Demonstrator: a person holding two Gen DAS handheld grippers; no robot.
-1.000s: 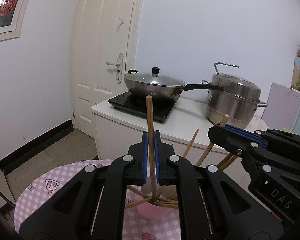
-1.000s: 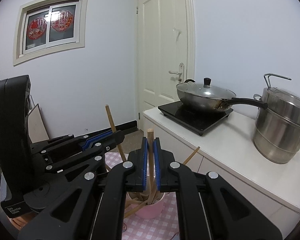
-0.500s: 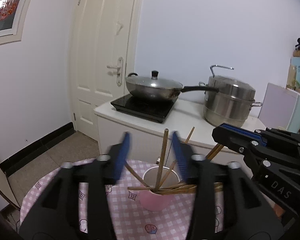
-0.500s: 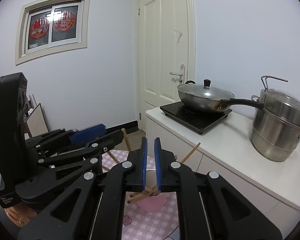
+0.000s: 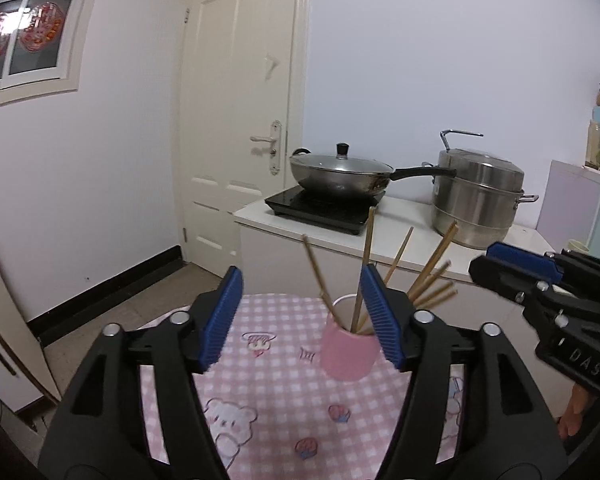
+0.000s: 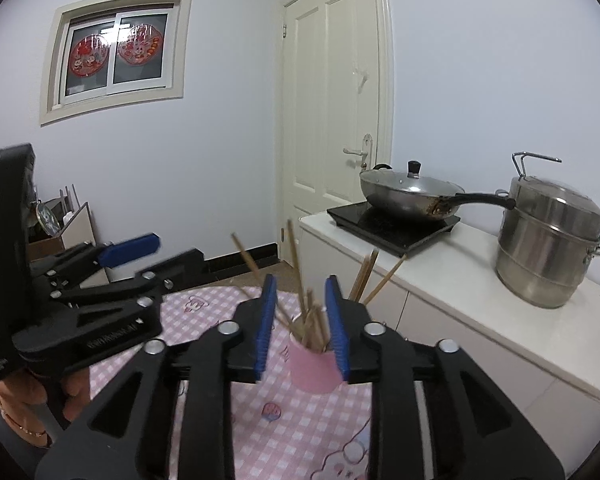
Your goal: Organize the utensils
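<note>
left tongs (image 5: 302,316) – spreading, nothing between the pads | right tongs (image 6: 300,322) – parting, holding nothing | chopsticks (image 5: 366,268) – leaning in a fan inside the pink cup (image 5: 350,354) | cup upright on the pink checked counter (image 5: 276,392), beyond both tongs | wok (image 5: 340,172) and steamer pot (image 5: 476,200) behind on the white worktop

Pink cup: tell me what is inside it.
The pink cup holds a bundle of wooden chopsticks, standing and fanning outward above the rim. Their lower ends and the cup's bottom are hidden by its wall, so nothing else inside can be confirmed.
</note>
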